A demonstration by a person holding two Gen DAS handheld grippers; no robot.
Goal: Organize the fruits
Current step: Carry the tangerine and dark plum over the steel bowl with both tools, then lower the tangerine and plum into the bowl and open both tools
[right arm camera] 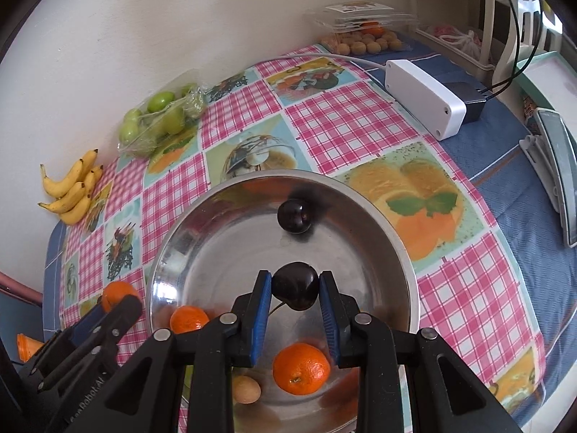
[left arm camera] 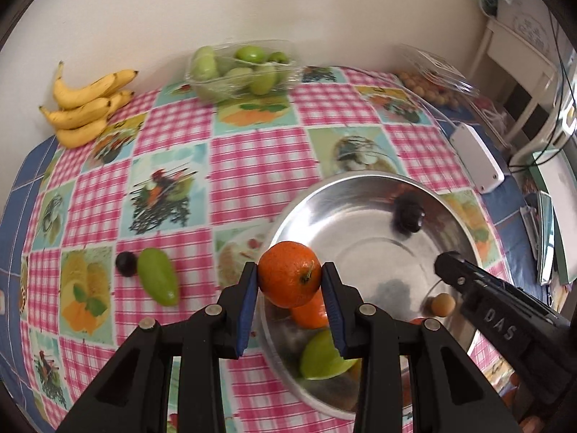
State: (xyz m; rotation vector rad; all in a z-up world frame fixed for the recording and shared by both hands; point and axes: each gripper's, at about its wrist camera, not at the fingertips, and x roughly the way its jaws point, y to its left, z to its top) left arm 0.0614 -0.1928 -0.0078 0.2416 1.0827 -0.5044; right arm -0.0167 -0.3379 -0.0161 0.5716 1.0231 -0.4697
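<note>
While left gripper (left arm camera: 289,281) clamps orange (left arm camera: 289,278), right gripper (right arm camera: 295,286) clamps plum (right arm camera: 295,285) over steel bowl (right arm camera: 389,213) holding oranges (right arm camera: 301,368), plum.

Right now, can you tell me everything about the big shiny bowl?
The metal bowl is round, wide and shallow, silvery and mirror-like, and sits upright on the checked tablecloth. Inside lie a dark cherry, tangerines, a small tan fruit and a green one. Both grippers hover over it, holding fruit.
</note>
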